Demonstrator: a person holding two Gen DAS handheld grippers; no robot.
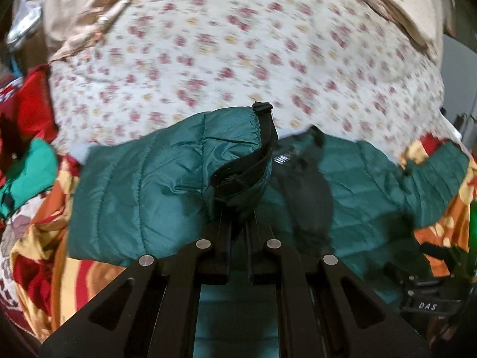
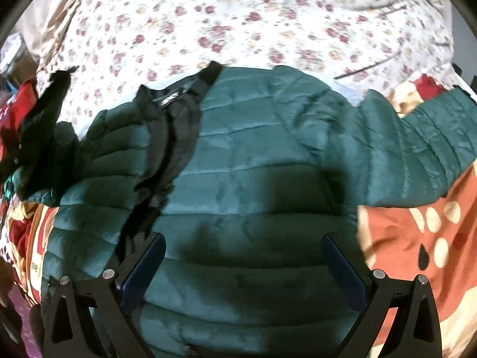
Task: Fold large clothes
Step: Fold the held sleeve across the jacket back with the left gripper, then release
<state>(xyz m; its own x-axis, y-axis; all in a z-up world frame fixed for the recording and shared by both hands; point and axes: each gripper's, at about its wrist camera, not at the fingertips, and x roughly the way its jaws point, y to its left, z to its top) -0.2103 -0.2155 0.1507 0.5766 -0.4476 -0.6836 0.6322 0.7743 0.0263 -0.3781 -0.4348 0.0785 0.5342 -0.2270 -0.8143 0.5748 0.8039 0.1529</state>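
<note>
Folding is only beginning, by the look of it. Item: green quilted jacket [image 2: 253, 161], lying spread across a bed, partly on the floral sheet [image 2: 238, 15] and partly on an orange patterned blanket [image 2: 417, 238]. Left gripper [image 1: 238, 208]: fingers are pinching shut on one sleeve [image 1: 232, 146] at its black cuff, carrying it over the jacket body. Right gripper [image 2: 243, 268]: fingers are standing wide apart above the jacket's lower body, holding nothing. Far sleeve [image 2: 417, 137] is lying stretched outward, unfolded. Remaining, as judged: both sleeves to settle inward, then the body to double over.
</note>
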